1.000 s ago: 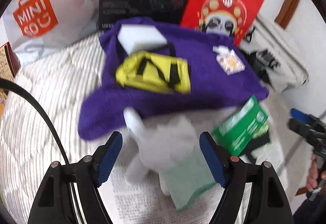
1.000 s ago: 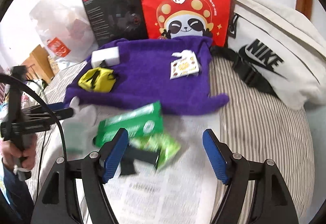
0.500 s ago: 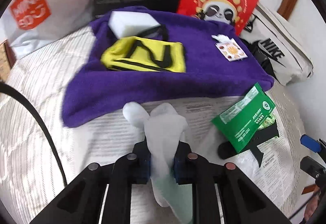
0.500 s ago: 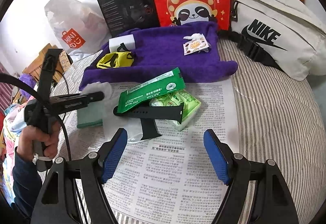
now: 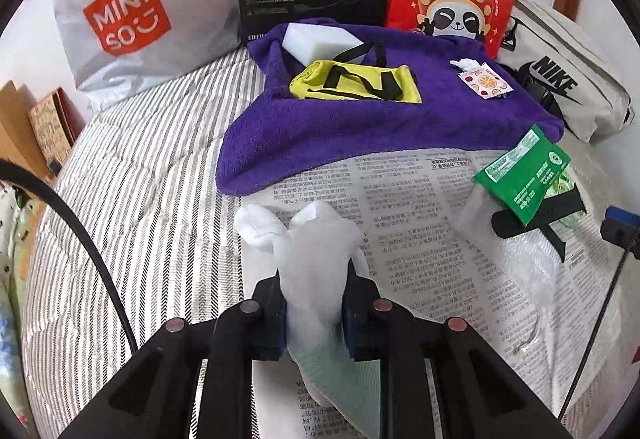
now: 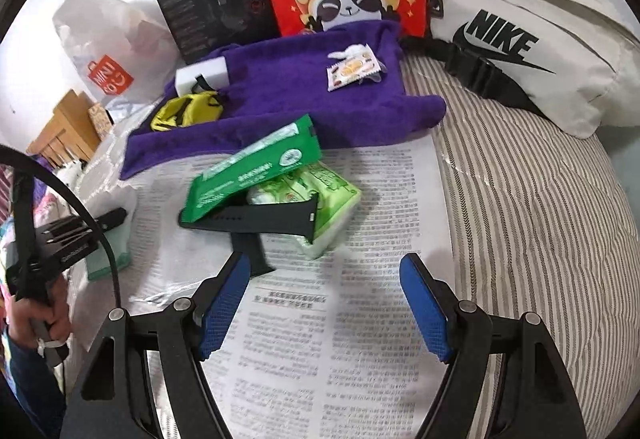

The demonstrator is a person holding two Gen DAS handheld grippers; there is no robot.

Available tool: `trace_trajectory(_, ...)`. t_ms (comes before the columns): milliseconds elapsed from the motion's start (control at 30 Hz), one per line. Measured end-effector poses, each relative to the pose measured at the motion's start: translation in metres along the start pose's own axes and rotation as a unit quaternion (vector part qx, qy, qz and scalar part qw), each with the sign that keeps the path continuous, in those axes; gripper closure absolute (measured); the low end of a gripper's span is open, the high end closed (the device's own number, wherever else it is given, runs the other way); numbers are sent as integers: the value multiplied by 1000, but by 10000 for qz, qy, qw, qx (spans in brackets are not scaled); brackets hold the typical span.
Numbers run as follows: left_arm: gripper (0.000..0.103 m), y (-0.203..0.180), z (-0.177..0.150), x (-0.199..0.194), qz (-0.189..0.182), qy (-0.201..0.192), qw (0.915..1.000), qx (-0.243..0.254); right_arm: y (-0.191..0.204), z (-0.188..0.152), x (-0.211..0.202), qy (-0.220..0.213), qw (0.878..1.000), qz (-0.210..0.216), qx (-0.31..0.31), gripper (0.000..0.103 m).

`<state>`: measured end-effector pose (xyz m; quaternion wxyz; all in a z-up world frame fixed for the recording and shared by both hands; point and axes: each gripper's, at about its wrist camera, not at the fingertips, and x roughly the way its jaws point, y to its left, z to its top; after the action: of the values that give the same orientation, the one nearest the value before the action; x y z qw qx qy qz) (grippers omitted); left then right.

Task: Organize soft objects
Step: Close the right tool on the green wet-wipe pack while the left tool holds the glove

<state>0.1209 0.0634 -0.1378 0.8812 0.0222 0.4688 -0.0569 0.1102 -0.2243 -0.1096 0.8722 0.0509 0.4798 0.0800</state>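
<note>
We count two hand-held grippers, one newspaper sheet (image 5: 420, 207), one purple fleece towel (image 5: 360, 127), one white foam block (image 5: 320, 43), one yellow pouch (image 5: 356, 83) with black straps, one small printed sachet (image 5: 486, 81), one green wipes packet (image 5: 524, 175), one light-green tissue pack (image 6: 320, 199), one black watch strap (image 6: 272, 219).

Left hand-held gripper (image 5: 314, 313): its jaws have just been closing and then eased slightly wider, and the pads now pinch a white plush toy (image 5: 316, 263) with a pale green cloth part below. Toy sits dead centre between the blue pads, its two rounded ears sticking up past the fingertips, over the newspaper on the striped bed (image 5: 140, 179).

Right hand-held gripper (image 6: 324, 303): jaws wide apart, nothing between the pads. Wipes packet, tissue pack and strap lie stacked just ahead of its fingertips, not touching. In this view a person's hand (image 6: 40, 319) holds the left hand-held gripper at far left.

Textures: towel fuzzy, block smooth and rectangular, packet glossy and flat, strap matte rubbery, crinkled clear plastic film (image 5: 520, 271) on the newspaper. Foam block, pouch, sachet rest on the towel.
</note>
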Motion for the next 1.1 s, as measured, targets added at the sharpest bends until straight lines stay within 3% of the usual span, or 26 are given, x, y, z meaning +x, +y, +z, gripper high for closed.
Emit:
trace_trajectory(200,83,-4,-9,-3,125,-358,9992,142,0,7,14,8,9996,-204,-215,26)
trace_trajectory(533,83,4,-8,-3,-134,-360,9992,-57,1,18,48,173,9961,-360,-792,26)
trace_trajectory(667,83,2,-9,-2,-83,-360,9993,-17,8,23,54,-5,9935,-335,-1084,26)
trace_trajectory(767,83,1,-9,-2,-85,-360,9993,-19,17,20,52,-198,9895,-243,-1411,55)
trace_trajectory(900,83,1,-9,-3,-67,-362,9993,-4,11,16,35,-220,9881,-738,-1334,66)
trace_trajectory(1100,82,1,-9,-3,-55,-362,9993,5,-13,-6,4,-67,9914,-891,-955,69)
